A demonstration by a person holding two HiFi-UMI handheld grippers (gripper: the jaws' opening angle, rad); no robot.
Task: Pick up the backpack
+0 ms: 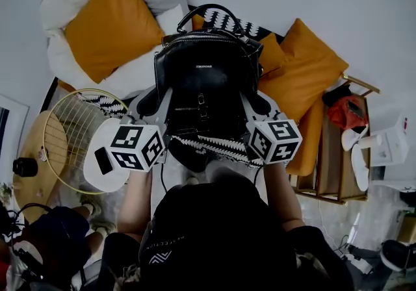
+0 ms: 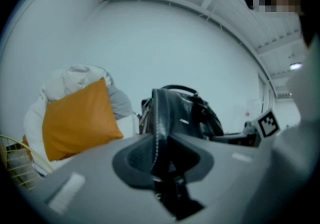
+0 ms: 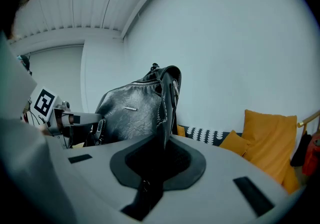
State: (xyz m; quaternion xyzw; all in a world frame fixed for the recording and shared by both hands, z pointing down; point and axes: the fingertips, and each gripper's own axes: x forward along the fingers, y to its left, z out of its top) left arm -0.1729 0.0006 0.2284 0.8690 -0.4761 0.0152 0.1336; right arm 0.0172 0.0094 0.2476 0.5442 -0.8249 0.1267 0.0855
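The backpack (image 1: 205,82) is soft black leather, probably moderately heavy and slippery, and hangs in the air just right of the orange cushion (image 1: 107,20). Its stitched side edges are the best hold points. The left gripper (image 2: 160,150) and right gripper (image 3: 162,150) are each clamped narrowly on one such edge. The backpack looks zipped, its contents hidden. What the wire basket (image 1: 45,134) below the cushion holds cannot be made out.

backpack (image 1: 207,82): black creased leather, silver zip trim, looped top handle arching up | pose: standing upright, front pocket and strap facing the head view | place: filling the frame centre, just above middle | state: being pinched at both side edges
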